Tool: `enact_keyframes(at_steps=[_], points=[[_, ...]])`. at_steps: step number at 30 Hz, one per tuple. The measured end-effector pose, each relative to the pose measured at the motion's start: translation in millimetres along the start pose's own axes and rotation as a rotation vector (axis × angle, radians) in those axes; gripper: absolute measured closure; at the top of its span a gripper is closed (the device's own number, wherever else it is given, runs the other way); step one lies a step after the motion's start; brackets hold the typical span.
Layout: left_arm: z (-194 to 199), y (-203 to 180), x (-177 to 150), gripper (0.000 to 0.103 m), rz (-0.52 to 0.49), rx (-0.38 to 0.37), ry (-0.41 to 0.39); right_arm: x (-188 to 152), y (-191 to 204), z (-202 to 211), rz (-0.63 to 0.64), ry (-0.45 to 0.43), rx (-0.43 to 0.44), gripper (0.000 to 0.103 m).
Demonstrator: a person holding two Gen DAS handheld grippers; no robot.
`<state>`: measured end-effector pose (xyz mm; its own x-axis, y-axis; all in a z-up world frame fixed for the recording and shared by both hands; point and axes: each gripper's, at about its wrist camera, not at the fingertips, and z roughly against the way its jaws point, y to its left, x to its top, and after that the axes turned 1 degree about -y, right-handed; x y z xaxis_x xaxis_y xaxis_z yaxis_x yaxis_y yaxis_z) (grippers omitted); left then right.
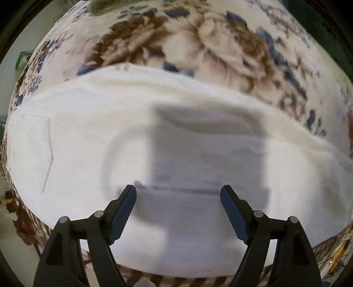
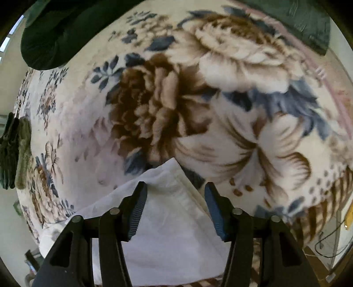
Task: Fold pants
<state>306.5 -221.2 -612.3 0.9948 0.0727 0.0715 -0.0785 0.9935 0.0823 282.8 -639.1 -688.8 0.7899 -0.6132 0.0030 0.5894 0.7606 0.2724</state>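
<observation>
The white pants point(image 1: 92, 141) lie flat in a wide band across a floral blanket point(image 1: 220, 50). My left gripper point(image 1: 178, 192) is open just above the cloth, its shadow on the fabric, and holds nothing. In the right wrist view a pointed corner of the white pants point(image 2: 169, 176) lies on the blanket point(image 2: 167, 106). My right gripper point(image 2: 175, 189) is open over that corner, one finger on each side, not closed on it.
A dark green cloth point(image 2: 57, 33) lies at the blanket's far left, another dark green piece point(image 2: 308, 19) at the far right. Olive and dark garments point(image 2: 15, 154) hang at the left edge. Floor and cables point(image 2: 326, 240) show at the lower right.
</observation>
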Motion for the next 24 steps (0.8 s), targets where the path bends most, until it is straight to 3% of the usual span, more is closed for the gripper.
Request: enact_keyframes(at_steps=[1, 2, 4, 6, 9, 10, 11, 13, 17, 23, 24], points=[[-6, -1, -1, 0.025, -0.006, 0.007, 0.002, 0, 3, -2, 0.018, -0.009, -0.008, 0.091], [-10, 1, -1, 0.023, -0.003, 0.009, 0.0, -5, 6, 4, 0.056, -0.043, -0.029, 0.1], [-13, 6, 0, 0.016, 0.005, 0.004, -0.005, -9, 13, 17, 0.095, -0.134, -0.064, 0.1], [-18, 11, 1, 0.01, 0.005, -0.004, -0.004, -8, 8, 25, 0.075, -0.168, -0.065, 0.1], [-34, 19, 5, 0.0, 0.014, -0.019, 0.005, -7, 1, 15, 0.064, -0.11, -0.06, 0.1], [-37, 20, 5, 0.0, 0.018, -0.03, 0.01, -8, 0, 16, 0.07, -0.108, -0.066, 0.095], [-40, 21, 6, 0.0, 0.02, -0.038, 0.013, -10, -3, 17, 0.067, -0.109, -0.078, 0.078], [-43, 24, 9, 0.0, 0.022, -0.049, 0.018, -17, -13, 25, 0.036, -0.09, -0.098, 0.057], [-30, 31, 11, 0.0, 0.026, -0.057, 0.026, -66, -28, 52, -0.084, -0.064, 0.037, 0.057], [6, 45, -20, 0.0, 0.048, -0.023, 0.033, -178, 13, 6, -0.26, 0.21, 0.325, 0.057], [7, 47, -24, 0.0, 0.051, -0.021, 0.037, -188, 20, -6, -0.286, 0.237, 0.34, 0.057]])
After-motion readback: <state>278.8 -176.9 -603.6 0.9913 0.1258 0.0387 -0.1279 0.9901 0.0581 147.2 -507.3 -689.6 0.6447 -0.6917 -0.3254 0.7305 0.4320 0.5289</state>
